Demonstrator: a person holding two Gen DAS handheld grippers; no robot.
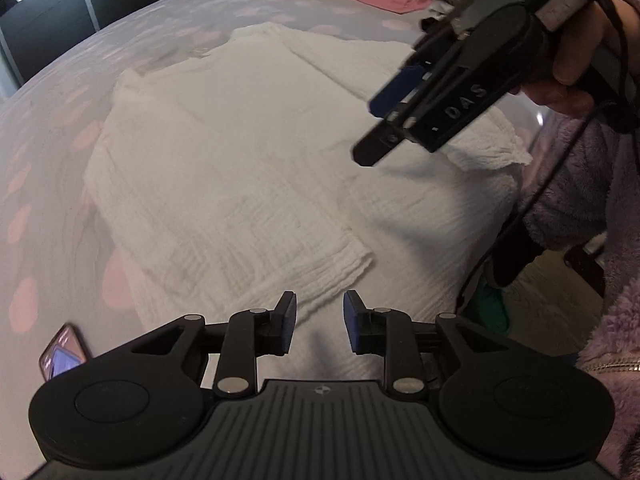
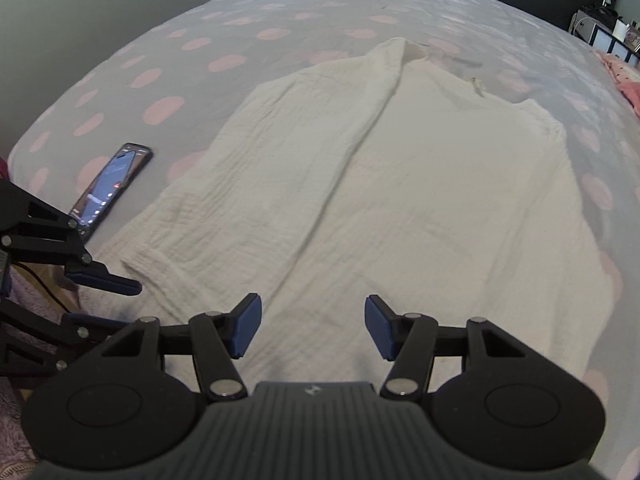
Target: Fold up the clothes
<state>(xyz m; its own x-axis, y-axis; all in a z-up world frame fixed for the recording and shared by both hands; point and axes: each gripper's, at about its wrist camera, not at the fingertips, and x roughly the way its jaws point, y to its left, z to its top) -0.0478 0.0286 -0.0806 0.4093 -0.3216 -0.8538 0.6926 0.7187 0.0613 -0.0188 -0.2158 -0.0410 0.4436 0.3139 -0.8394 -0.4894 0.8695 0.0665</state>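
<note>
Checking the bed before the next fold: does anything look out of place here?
A smartphone with its screen lit lies on the dotted bedspread, just off the white garment's folded side. It isn't laundry and sits close to the folding area. Otherwise nothing looks spilled or damaged.

The white garment [image 2: 420, 200] is showing as crinkled, matt gauze-like cloth. The bed [image 2: 280, 12] is wearing a smooth, matt dotted sheet. The phone [image 2: 110, 188] is gleaming with a glossy glass face. Both tongs, left [image 1: 320, 322] and right [image 2: 313, 326], are looking like matt black plastic with blue rubbery pads [image 2: 246, 326] and shiny metal pins.
</note>
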